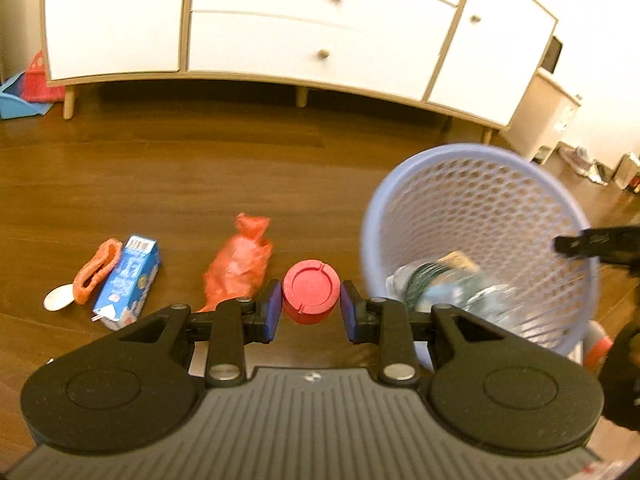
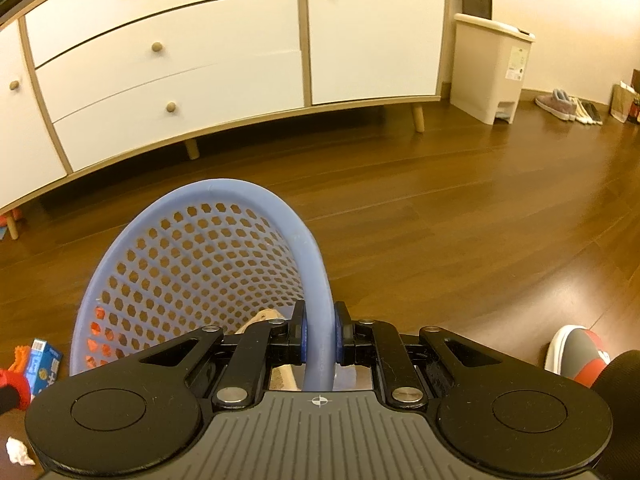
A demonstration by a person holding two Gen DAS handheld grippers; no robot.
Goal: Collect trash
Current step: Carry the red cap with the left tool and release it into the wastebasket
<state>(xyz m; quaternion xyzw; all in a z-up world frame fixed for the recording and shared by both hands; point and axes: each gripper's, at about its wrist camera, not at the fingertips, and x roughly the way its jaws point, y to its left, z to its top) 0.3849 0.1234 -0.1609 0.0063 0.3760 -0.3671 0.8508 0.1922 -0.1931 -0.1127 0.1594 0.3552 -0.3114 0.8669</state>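
Left gripper point(image 1: 311, 306) clamped one red cap point(image 1: 311, 291), top toward camera (axis along fingers). Right gripper point(image 2: 319, 338) pinched one basket point(image 2: 224, 194) rim, upright.

Almost nothing I can read from here.

Left of my left claw point(image 1: 307, 309), the blue carton point(image 1: 127, 280) on the floor carries a barcode at its top end and white characters down its side, too blurred for me to make out. The pale bin point(image 2: 490, 70) far ahead of my right claw point(image 2: 320, 334) bears a small label, illegible.
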